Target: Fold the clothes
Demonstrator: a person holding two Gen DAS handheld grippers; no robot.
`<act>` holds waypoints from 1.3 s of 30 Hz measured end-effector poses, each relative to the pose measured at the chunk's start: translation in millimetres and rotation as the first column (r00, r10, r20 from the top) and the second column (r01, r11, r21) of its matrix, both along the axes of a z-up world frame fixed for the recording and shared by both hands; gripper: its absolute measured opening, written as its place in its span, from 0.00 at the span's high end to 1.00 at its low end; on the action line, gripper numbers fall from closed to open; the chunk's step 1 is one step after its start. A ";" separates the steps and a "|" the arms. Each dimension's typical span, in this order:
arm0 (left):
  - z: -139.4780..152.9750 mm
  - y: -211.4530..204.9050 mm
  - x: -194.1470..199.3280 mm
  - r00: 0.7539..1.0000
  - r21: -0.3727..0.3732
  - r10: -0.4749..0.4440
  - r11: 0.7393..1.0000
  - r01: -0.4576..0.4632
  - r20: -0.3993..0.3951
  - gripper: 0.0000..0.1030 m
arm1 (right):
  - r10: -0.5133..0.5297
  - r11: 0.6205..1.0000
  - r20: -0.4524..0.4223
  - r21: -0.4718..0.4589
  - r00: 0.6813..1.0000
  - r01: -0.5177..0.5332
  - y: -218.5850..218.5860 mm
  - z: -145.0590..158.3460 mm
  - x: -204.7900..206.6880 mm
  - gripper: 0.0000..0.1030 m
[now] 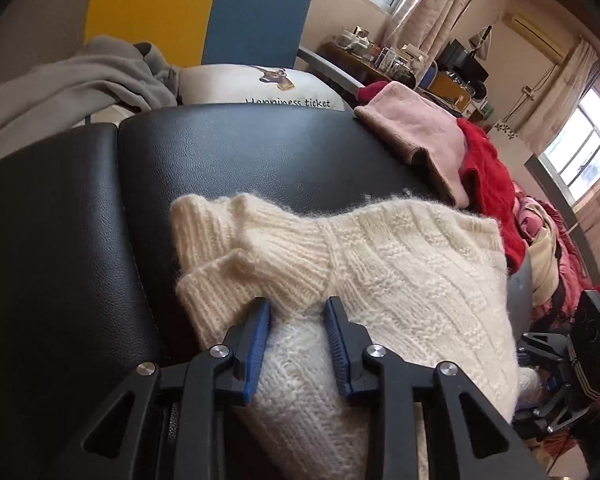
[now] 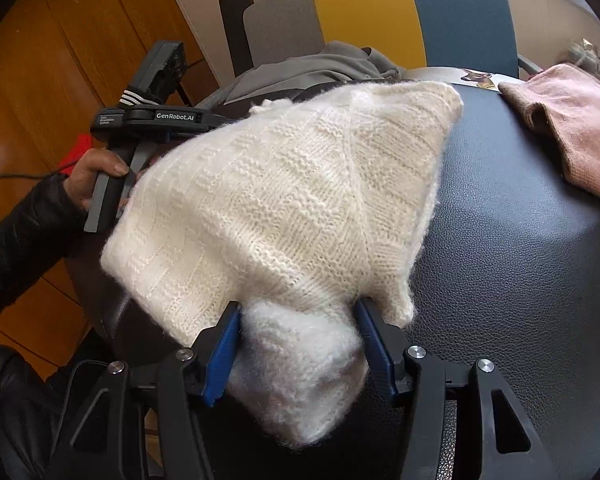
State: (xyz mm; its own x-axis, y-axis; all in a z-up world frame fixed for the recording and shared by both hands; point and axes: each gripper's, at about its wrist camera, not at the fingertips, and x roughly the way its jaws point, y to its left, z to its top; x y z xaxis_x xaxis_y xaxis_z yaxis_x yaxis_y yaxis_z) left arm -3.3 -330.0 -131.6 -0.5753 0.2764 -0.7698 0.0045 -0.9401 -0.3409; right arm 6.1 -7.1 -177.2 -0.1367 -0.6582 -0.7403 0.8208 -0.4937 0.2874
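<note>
Fuzzy cream ribbed-knit sweater (image 2: 284,200) lies bunched between tongs (image 2: 296,344).

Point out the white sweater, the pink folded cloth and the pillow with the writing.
white sweater (image 2: 284,184): right wrist view, on the broad knitted body.
pink folded cloth (image 1: 412,128): left wrist view, on its flat top face.
pillow (image 1: 236,84): left wrist view, on the pale cover left of the picture, above the writing.
</note>
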 end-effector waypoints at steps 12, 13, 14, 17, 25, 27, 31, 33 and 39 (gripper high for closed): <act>9.5 -46.0 68.3 0.989 0.348 0.125 0.933 -0.090 -0.081 0.51 | -0.062 0.982 0.144 -0.165 0.988 0.086 18.1 35.1 -17.3 0.28; 6.3 -50.3 72.5 0.989 0.383 0.128 0.920 -0.090 -0.075 0.48 | -0.066 0.971 0.167 -0.218 0.984 0.102 24.3 42.5 -21.8 0.13; 3.2 -54.5 76.7 0.989 0.417 0.130 0.905 -0.090 -0.069 0.47 | -0.066 0.959 0.197 -0.260 0.978 0.117 29.2 46.6 -27.9 0.02; -7.3 -52.4 79.7 0.993 0.509 0.091 0.860 -0.042 -0.072 0.43 | -0.082 0.948 0.286 -0.272 0.955 0.163 29.7 40.3 -54.5 0.00; -26.5 -42.5 52.1 0.995 0.572 0.036 0.820 0.023 -0.091 0.32 | -0.015 0.977 0.479 -0.179 0.877 0.115 -20.9 -15.0 -112.0 0.00; -29.9 -36.6 45.8 0.995 0.559 0.042 0.829 0.018 -0.094 0.31 | 0.059 0.974 0.516 -0.217 0.855 0.064 -41.6 -19.1 -116.8 0.00; -30.4 -21.2 41.0 0.989 0.497 0.064 0.868 0.010 -0.131 0.24 | 0.078 0.978 0.534 -0.205 0.842 0.040 -63.2 -22.0 -117.1 0.00; -27.7 -7.3 42.8 0.993 0.427 0.008 0.903 0.043 -0.116 0.24 | 0.093 0.968 0.523 -0.248 0.847 0.047 -56.7 -22.5 -114.4 0.00; -27.8 -3.9 66.6 0.991 0.501 0.090 0.865 -0.030 -0.096 0.52 | 0.053 0.981 0.416 -0.191 0.908 0.031 -57.9 -17.0 -90.0 0.13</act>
